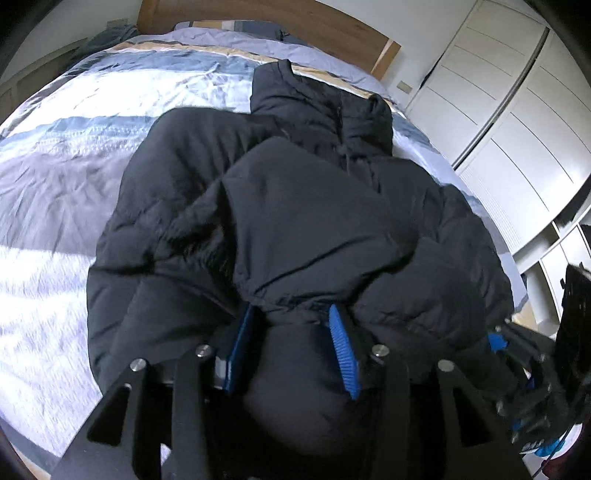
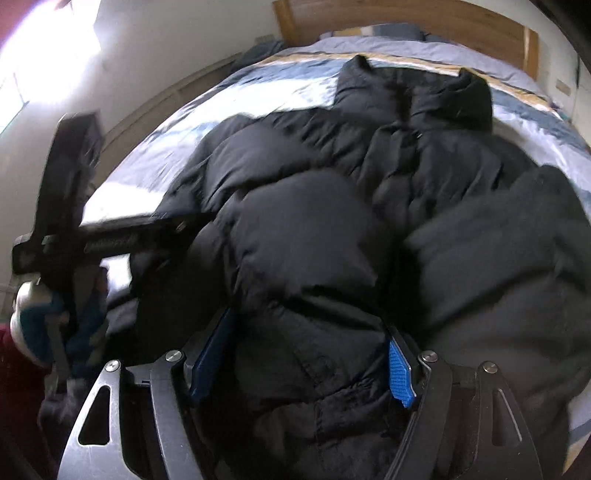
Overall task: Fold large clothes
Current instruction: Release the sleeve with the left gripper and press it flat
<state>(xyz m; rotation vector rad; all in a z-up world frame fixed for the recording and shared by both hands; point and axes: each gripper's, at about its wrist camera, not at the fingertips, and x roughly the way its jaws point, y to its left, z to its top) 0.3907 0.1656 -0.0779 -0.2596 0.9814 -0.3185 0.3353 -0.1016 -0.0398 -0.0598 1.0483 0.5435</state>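
Note:
A black puffer jacket (image 1: 295,206) lies on the bed, collar toward the headboard, its lower part bunched and lifted toward me. My left gripper (image 1: 291,314) is shut on a thick fold of the jacket's near edge between its blue pads (image 1: 343,343). My right gripper (image 2: 310,332) is shut on another thick bunch of the jacket (image 2: 332,155), which fills the gap between its blue pads (image 2: 399,373). The right gripper shows blurred at the right edge of the left wrist view (image 1: 517,369); the left gripper shows blurred in the right wrist view (image 2: 110,240).
The bed (image 1: 74,147) has a blue, grey and white striped cover and a wooden headboard (image 1: 258,18). White wardrobe doors (image 1: 498,110) stand to the right of the bed. A bright window (image 2: 44,55) is on the left wall.

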